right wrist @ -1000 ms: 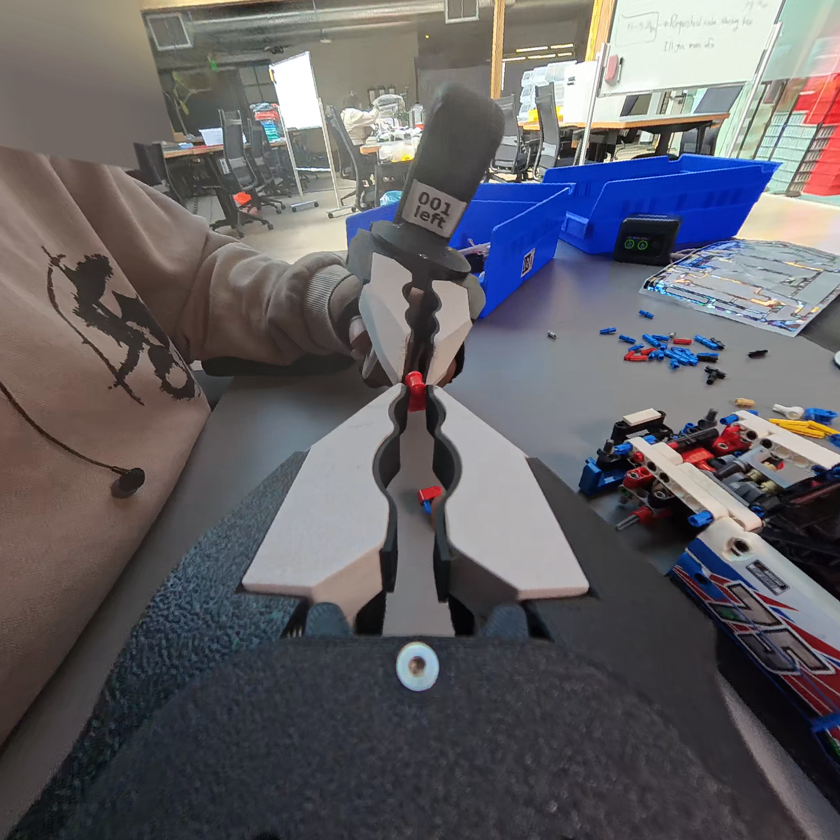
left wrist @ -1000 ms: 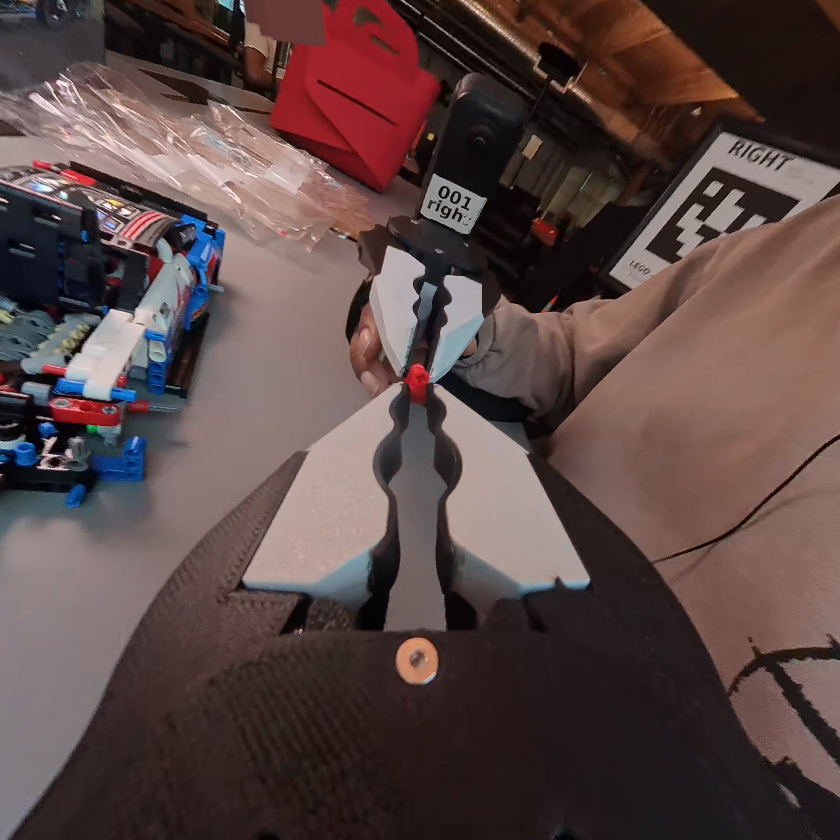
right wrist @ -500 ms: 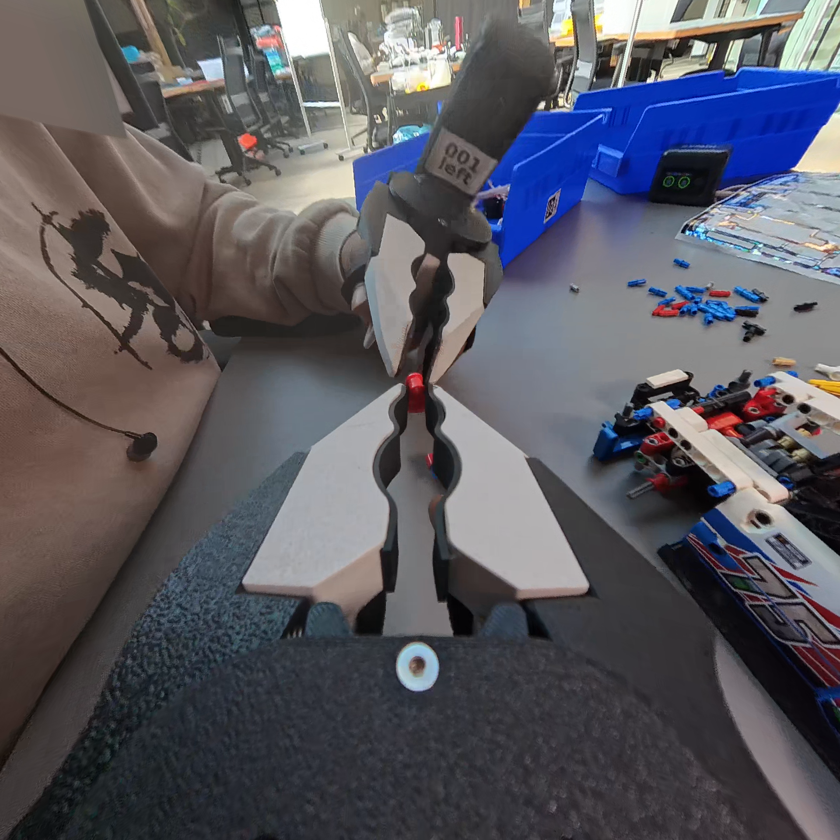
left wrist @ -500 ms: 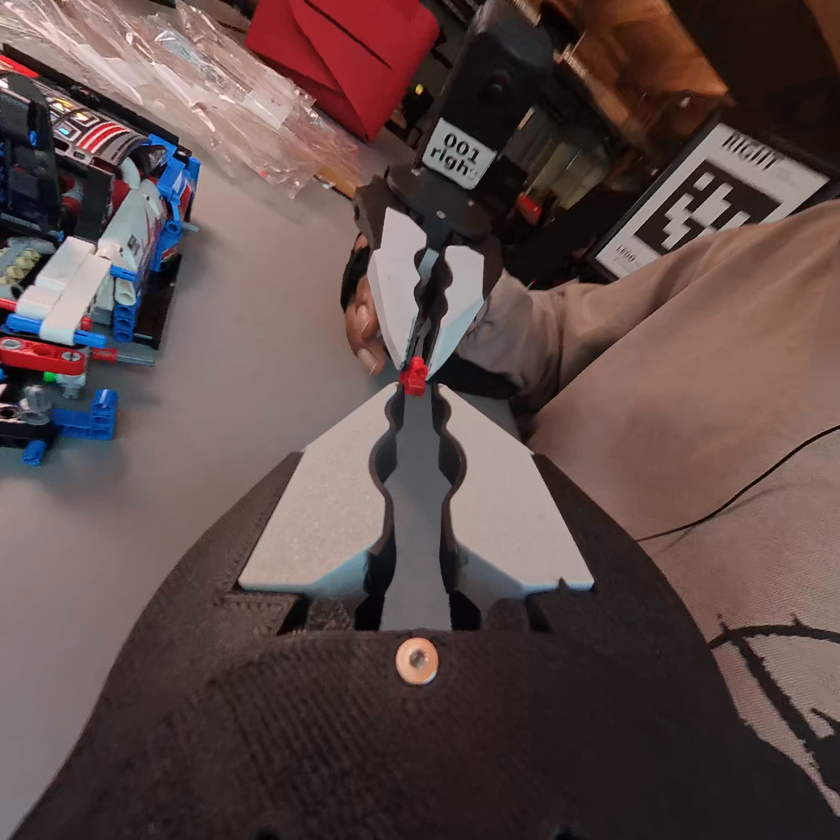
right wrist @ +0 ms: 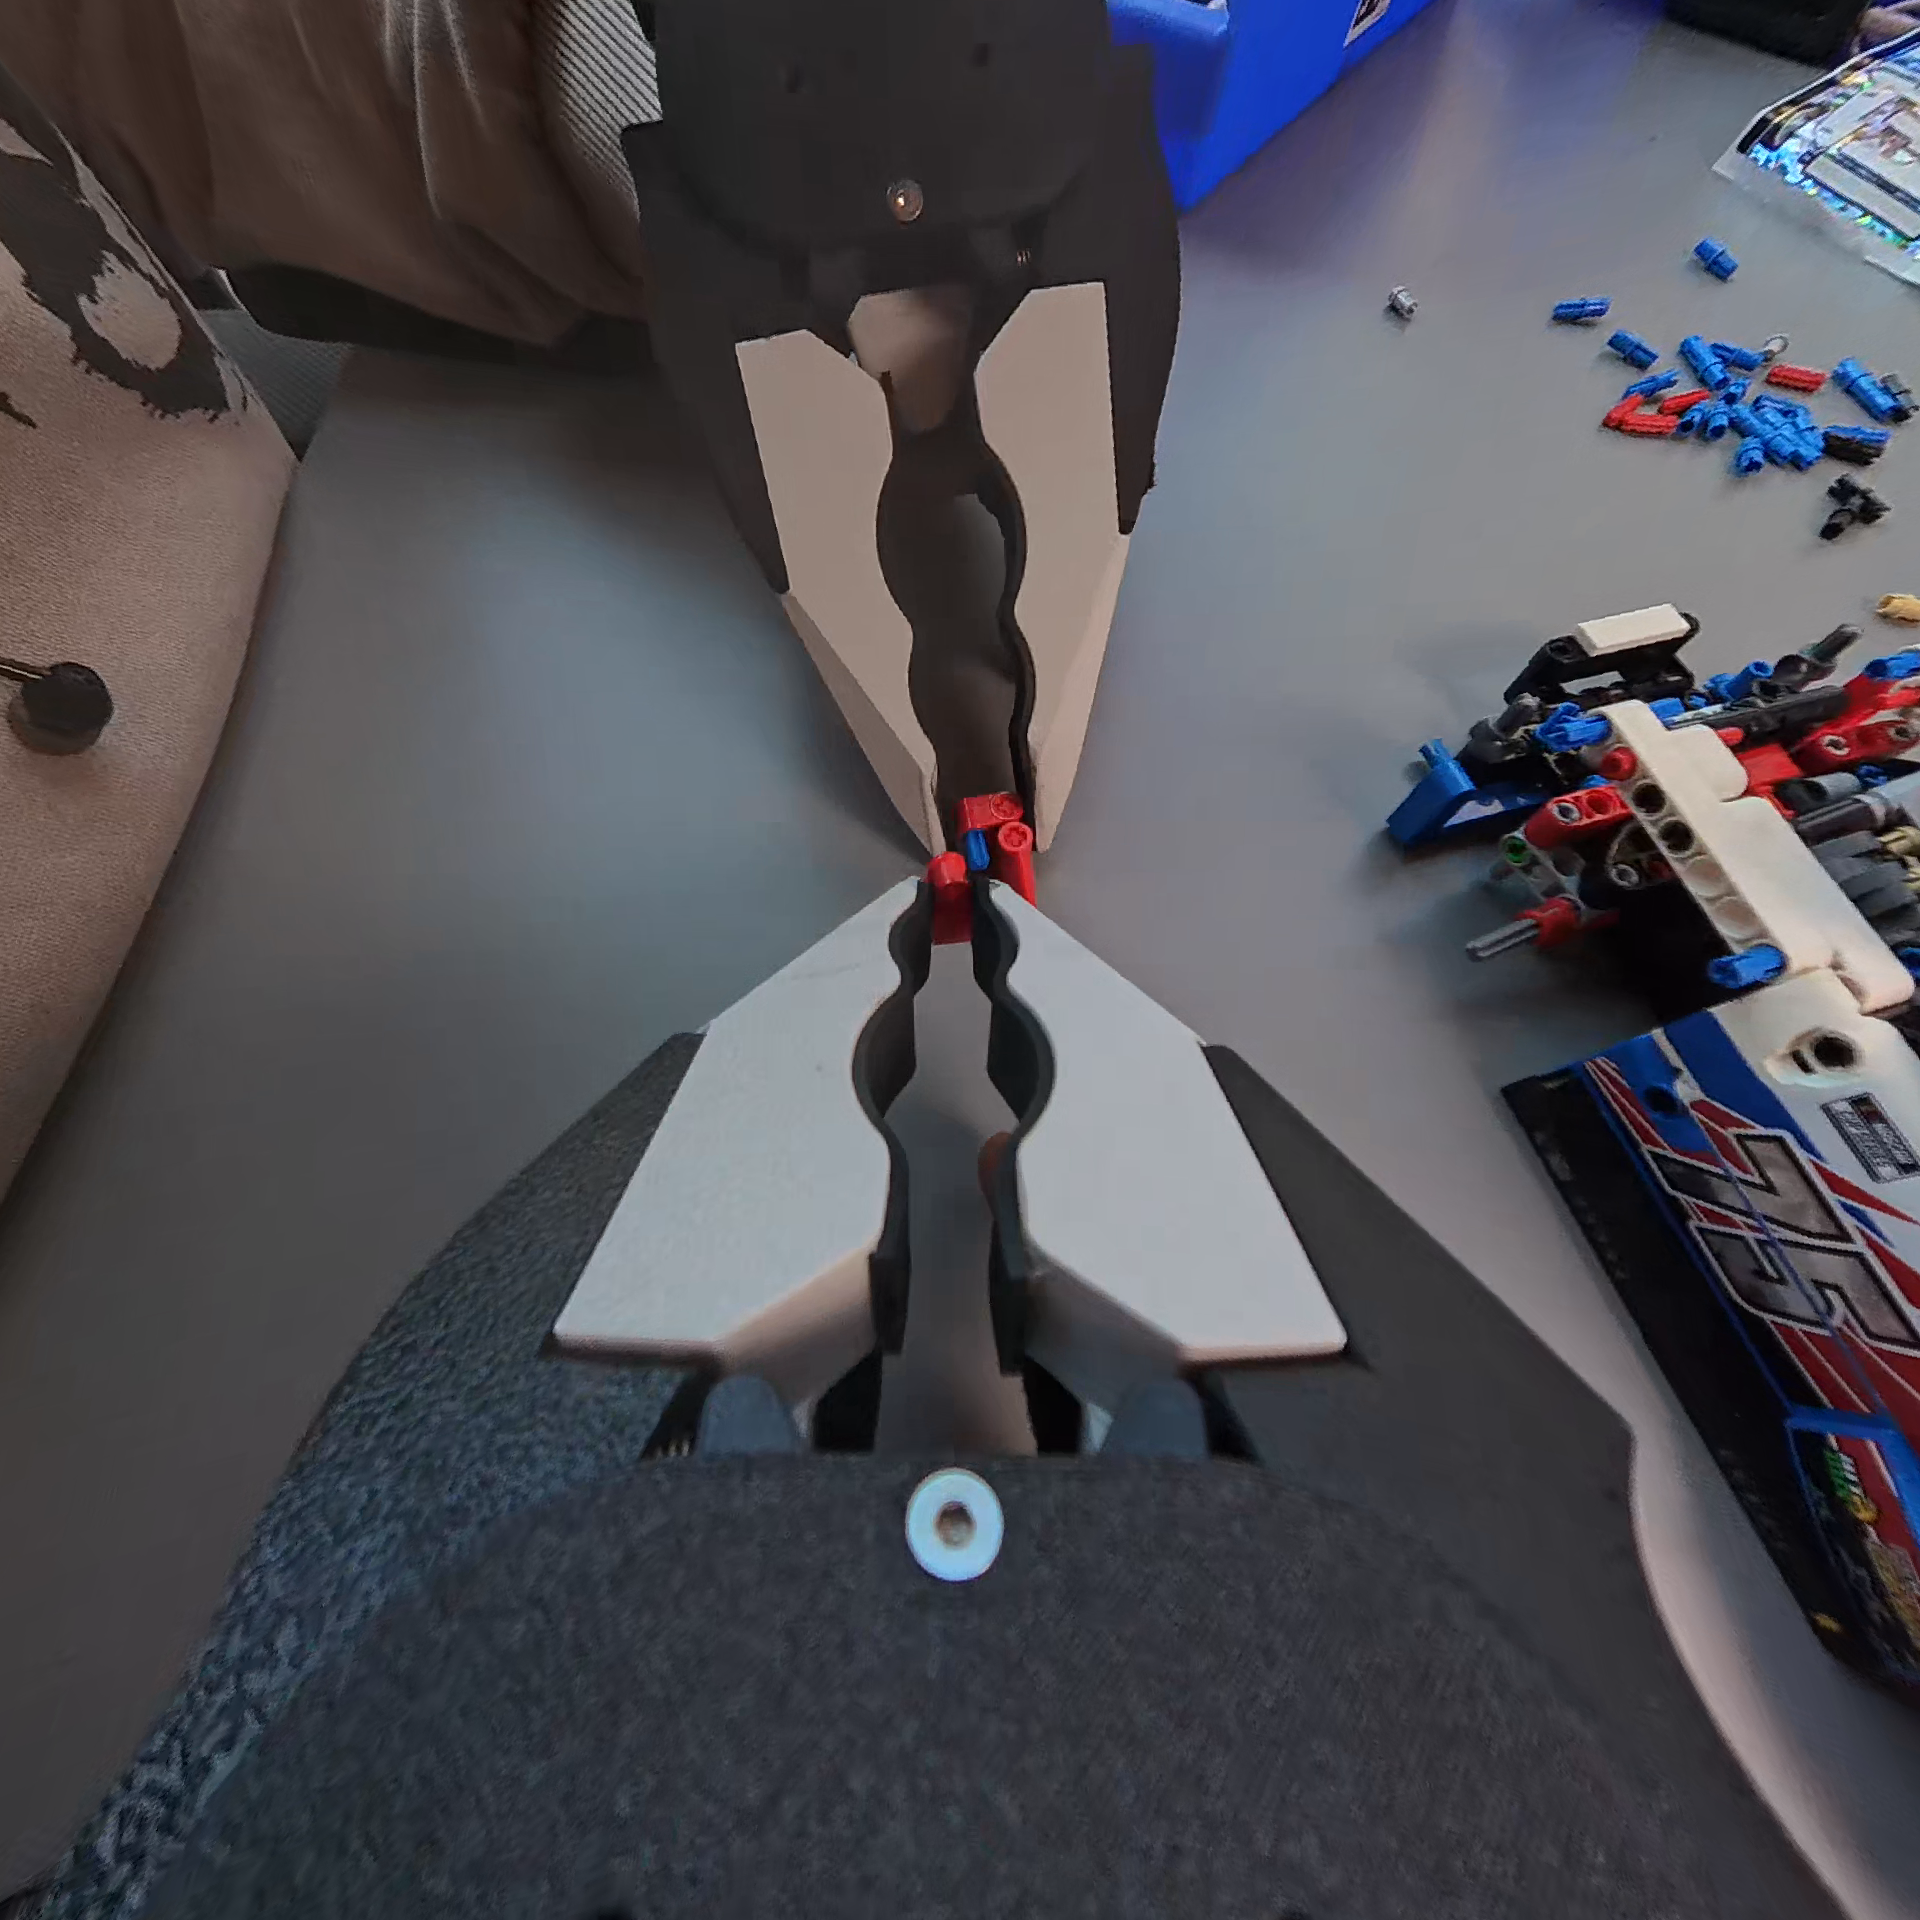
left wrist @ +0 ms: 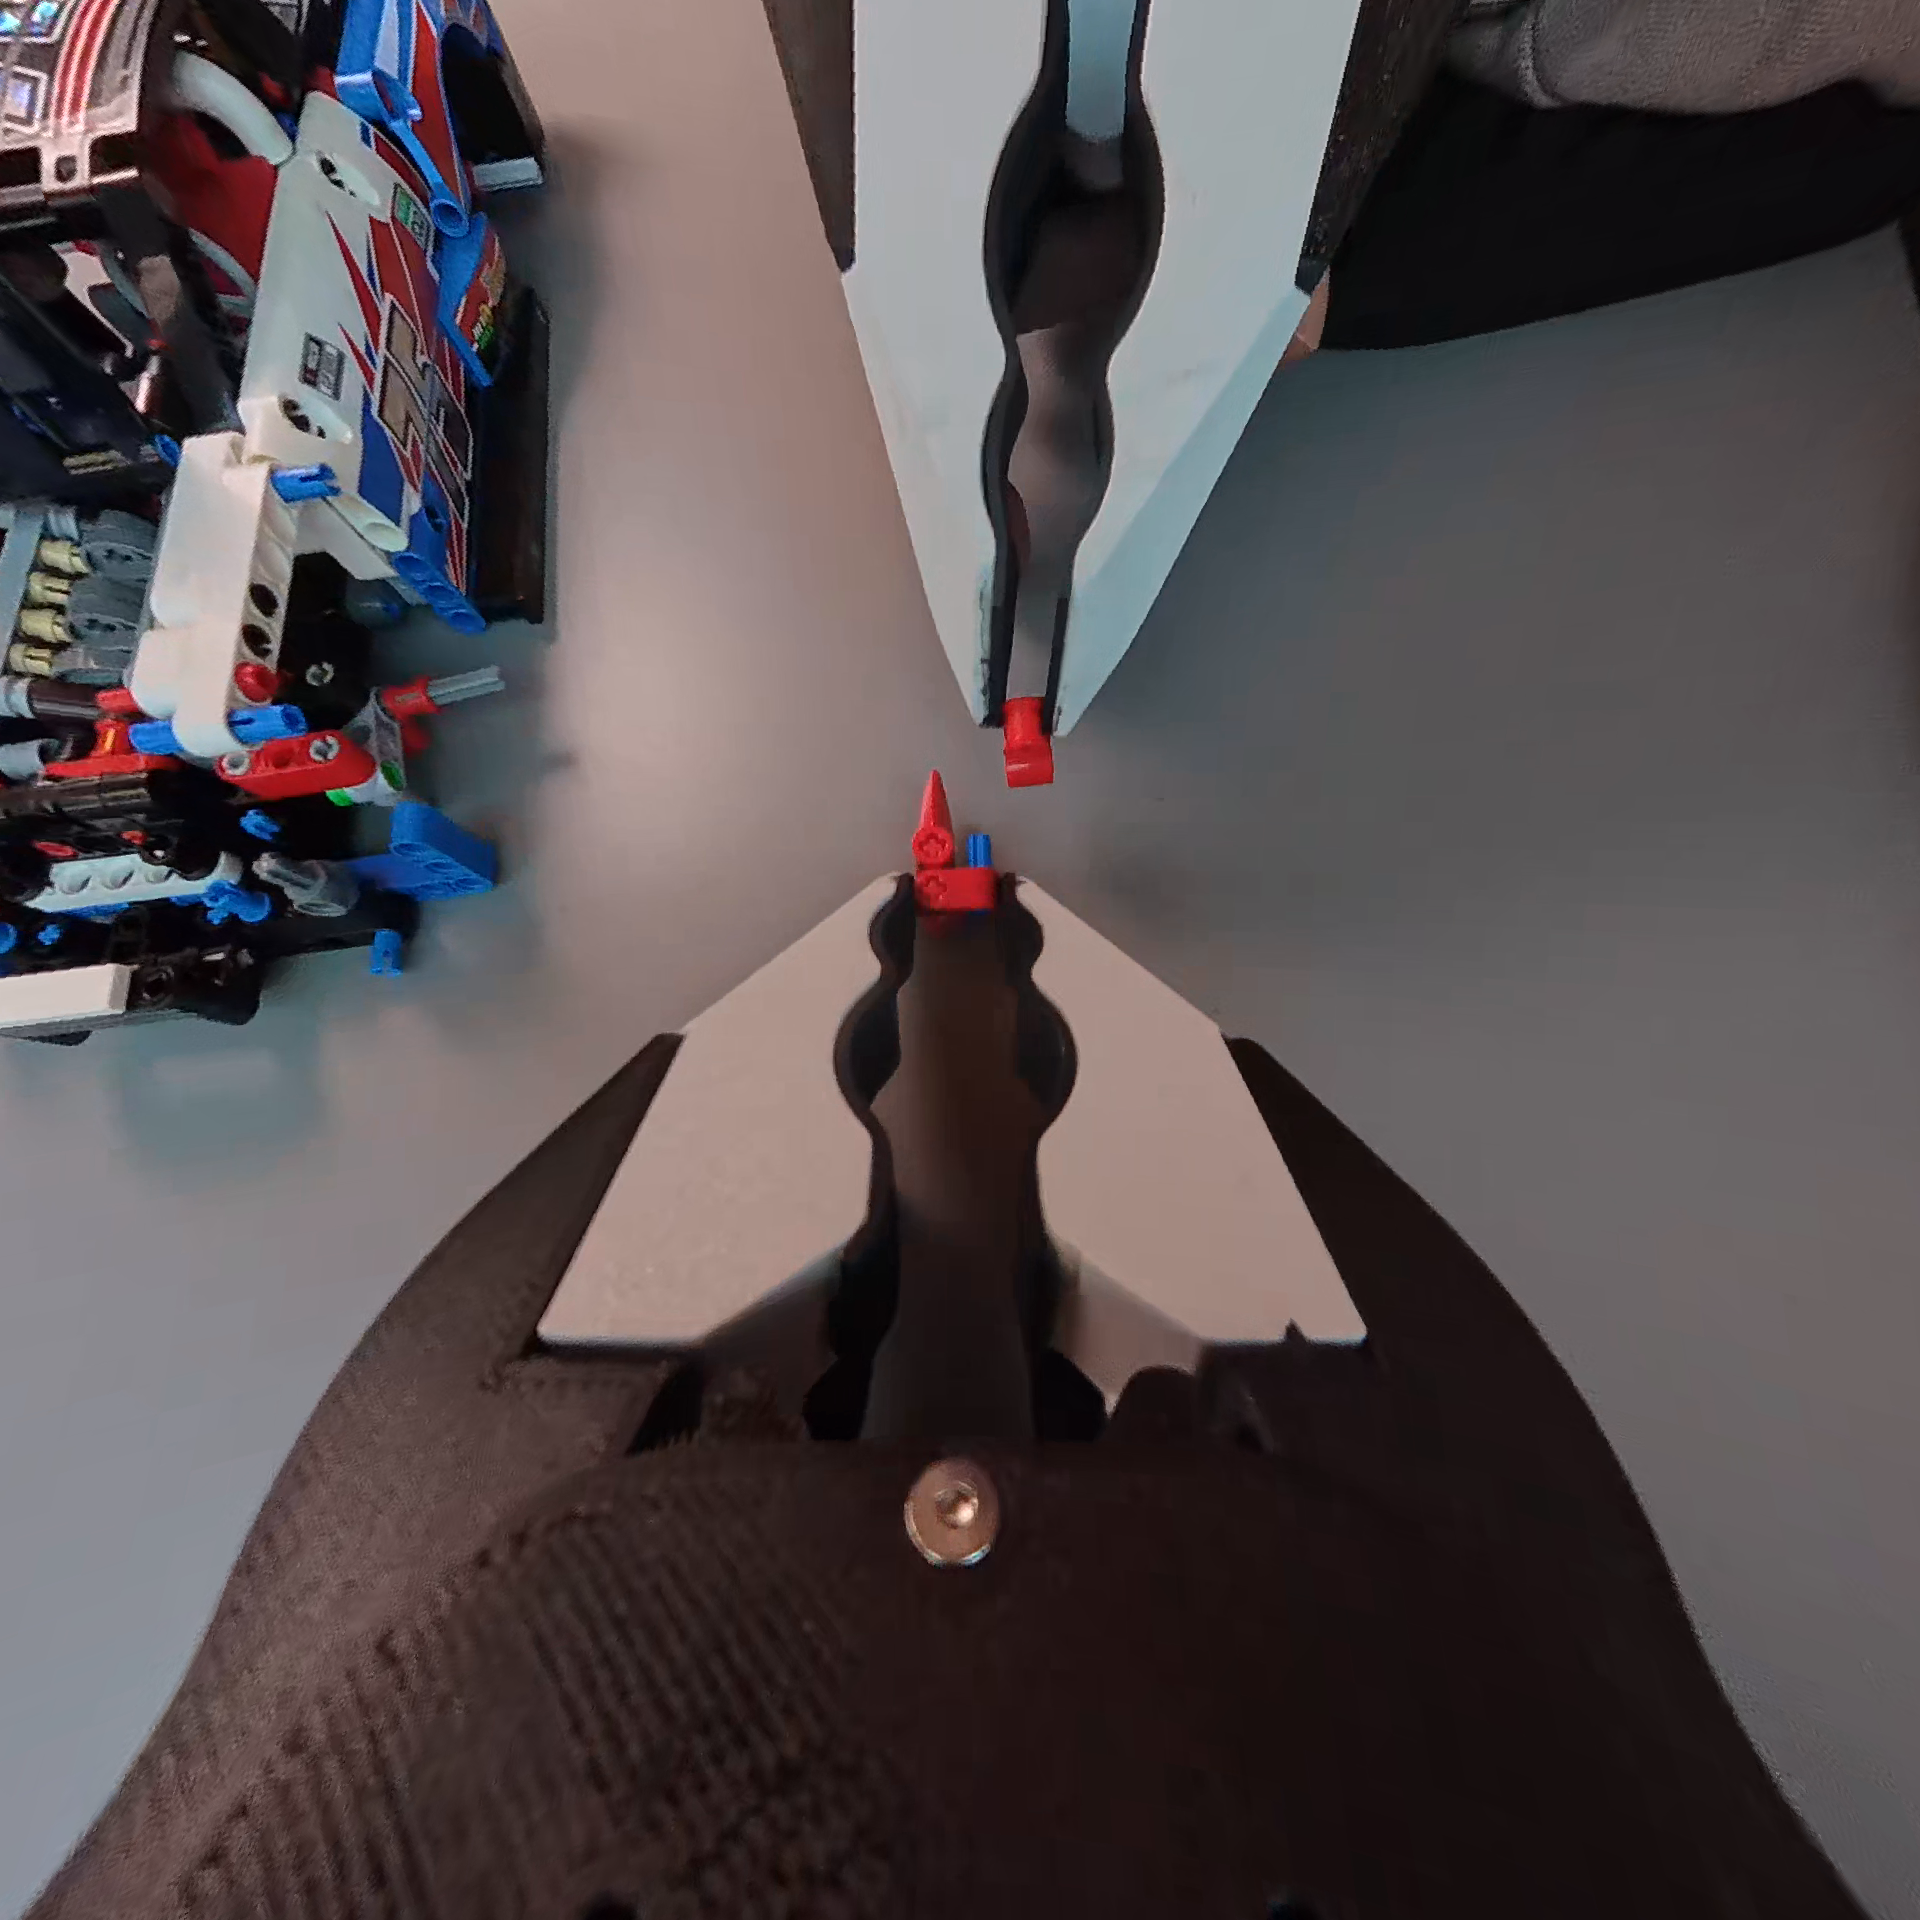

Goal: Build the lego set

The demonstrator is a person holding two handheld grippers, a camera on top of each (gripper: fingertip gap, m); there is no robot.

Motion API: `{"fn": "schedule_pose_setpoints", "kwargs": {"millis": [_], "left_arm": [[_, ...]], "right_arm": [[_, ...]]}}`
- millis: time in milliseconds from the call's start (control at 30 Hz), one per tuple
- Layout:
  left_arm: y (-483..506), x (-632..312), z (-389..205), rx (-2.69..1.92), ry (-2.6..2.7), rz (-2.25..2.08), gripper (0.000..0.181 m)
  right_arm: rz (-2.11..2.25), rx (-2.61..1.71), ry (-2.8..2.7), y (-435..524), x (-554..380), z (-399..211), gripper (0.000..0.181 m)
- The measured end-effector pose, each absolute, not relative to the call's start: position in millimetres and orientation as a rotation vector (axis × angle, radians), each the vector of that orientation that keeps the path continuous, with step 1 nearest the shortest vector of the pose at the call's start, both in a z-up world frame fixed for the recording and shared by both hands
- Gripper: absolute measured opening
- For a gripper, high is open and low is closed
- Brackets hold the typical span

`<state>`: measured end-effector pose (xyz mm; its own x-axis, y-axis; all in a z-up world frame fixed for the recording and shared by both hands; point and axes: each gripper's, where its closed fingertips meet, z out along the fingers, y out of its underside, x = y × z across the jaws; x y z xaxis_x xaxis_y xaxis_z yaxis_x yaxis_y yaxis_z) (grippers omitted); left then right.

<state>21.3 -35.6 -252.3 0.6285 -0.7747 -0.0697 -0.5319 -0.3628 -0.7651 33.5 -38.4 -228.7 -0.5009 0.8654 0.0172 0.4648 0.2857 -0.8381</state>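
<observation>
Lego car point(left wrist: 260, 520), part-built in white, blue and red, lies on the grey table point(left wrist: 1558, 831) at the far left of the left wrist view. Everything else is best placed against it.

Right of the car and well clear of it, the left gripper point(left wrist: 951, 883) is closed narrow on a small red cluster point(left wrist: 948, 878) with a blue pin point(left wrist: 977, 850) and a red spike standing out of it. Just beyond, tip to tip, the right gripper point(left wrist: 1023, 717) pinches a small red connector point(left wrist: 1027, 750). In this view a small gap shows between connector and cluster, and the two sit a little out of line.

In the right wrist view the car point(right wrist: 1714, 883) is off to the right, and the two held parts overlap left of it, so whether they touch there cannot be told. Loose pins point(right wrist: 1745, 405), blue and red, are scattered on the table beyond the car.

The step looks like mating the connector onto the cluster in mid-air. The main risk is that offset: pushing in while misaligned would likely twist one part in its grip. Both holds are shallow, at the very fingertips, so a sideways shove could pop a part out onto the table. Squeezing harder may also pivot the cluster, since it is gripped on one narrow face.
</observation>
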Motion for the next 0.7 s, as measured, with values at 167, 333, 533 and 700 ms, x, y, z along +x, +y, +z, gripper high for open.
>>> {"fn": "schedule_pose_setpoints", "kwargs": {"millis": [167,333,533,700], "left_arm": [[-30.8,23.9,-228.1,-1.960,0.920,-0.481,0.014],[-27.8,22.2,-213.6,-1.919,0.844,-0.530,0.014],[-26.2,22.5,-211.4,-1.925,0.819,-0.532,0.014],[-27.0,22.3,-212.3,-1.937,0.815,-0.550,0.014]], "right_arm": [[1.160,-1.197,-2.017,-34.1,29.3,-221.0,0.005],[1.243,-1.201,-1.898,-27.8,24.6,-203.2,0.005],[1.259,-1.202,-1.881,-29.4,22.1,-201.8,0.005],[1.238,-1.208,-1.894,-29.9,21.7,-204.6,0.005]]}}
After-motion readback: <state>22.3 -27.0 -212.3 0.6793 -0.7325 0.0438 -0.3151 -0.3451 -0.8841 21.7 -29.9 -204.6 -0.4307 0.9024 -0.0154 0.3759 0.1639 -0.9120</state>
